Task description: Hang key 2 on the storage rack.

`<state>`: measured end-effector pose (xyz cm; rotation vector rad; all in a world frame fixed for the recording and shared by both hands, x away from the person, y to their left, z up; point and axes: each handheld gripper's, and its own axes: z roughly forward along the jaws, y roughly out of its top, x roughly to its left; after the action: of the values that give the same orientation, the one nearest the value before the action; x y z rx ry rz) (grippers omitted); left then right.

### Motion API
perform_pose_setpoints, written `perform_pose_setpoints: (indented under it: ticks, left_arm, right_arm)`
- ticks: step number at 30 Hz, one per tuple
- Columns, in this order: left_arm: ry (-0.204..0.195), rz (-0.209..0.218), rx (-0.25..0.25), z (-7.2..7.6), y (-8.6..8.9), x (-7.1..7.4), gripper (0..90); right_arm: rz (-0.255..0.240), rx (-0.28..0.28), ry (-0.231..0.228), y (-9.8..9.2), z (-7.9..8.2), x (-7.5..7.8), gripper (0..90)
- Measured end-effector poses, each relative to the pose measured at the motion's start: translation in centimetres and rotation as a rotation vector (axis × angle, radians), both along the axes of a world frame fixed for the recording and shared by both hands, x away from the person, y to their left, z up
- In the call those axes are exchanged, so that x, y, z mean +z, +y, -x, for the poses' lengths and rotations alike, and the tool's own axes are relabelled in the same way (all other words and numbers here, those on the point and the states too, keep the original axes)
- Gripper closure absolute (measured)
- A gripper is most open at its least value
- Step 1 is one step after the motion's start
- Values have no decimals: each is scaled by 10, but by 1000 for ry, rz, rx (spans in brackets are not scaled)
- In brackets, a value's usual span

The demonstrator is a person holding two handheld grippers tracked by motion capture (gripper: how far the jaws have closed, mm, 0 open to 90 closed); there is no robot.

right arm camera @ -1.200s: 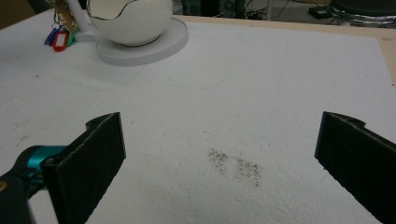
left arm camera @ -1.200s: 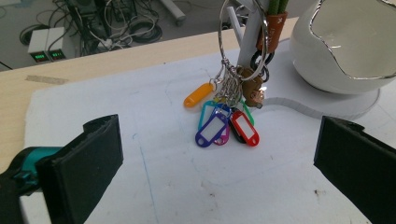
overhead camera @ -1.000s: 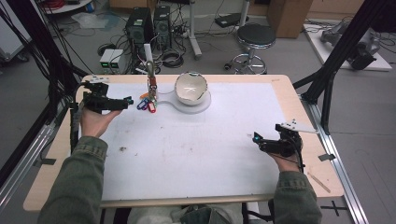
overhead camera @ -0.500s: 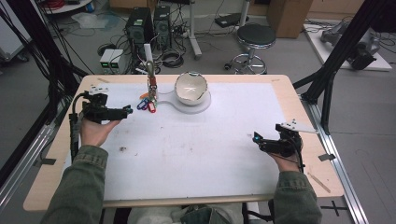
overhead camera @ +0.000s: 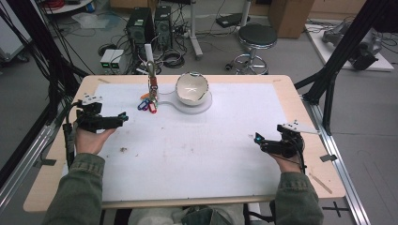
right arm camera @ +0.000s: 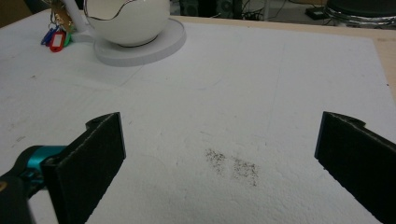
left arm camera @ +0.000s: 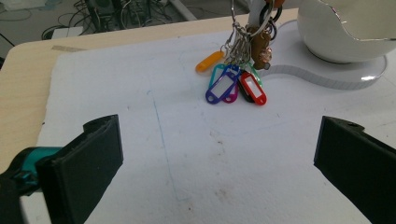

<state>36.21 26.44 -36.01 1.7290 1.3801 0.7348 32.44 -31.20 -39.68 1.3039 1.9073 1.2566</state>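
A bunch of keys with coloured plastic tags (left arm camera: 236,84) hangs from a small stand's hook at the upper middle of the high view, its tags resting on the white foam mat (overhead camera: 197,150); just to its right sits a white, jagged-rimmed eggshell-shaped bowl (overhead camera: 191,87) on a round white base (overhead camera: 199,104). In the left gripper view the tags (orange, blue, red, green) lie in the upper centre, well ahead of the jaws. The left gripper (overhead camera: 121,117), at the left of the high view, has its jaws wide apart and holds nothing; the right gripper (overhead camera: 257,139), at the lower right, also has its jaws spread wide around bare mat; a dark speckled smudge (right arm camera: 231,165) lies between them.
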Motion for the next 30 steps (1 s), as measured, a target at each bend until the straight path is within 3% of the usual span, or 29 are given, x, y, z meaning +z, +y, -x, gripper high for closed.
perform_pose_setpoints:
  ticks: [13,19,30]
  left_arm:
    - [-45,27,28,30,12,-12,16]
    - [-115,26,28,45,21,-23,16]
    - [-133,47,65,62,31,-40,16]
  right_arm:
    - [-1,-2,3,0,1,0,7]
    - [-1,0,5,1,0,0,7]
    - [2,0,9,0,1,-1,7]
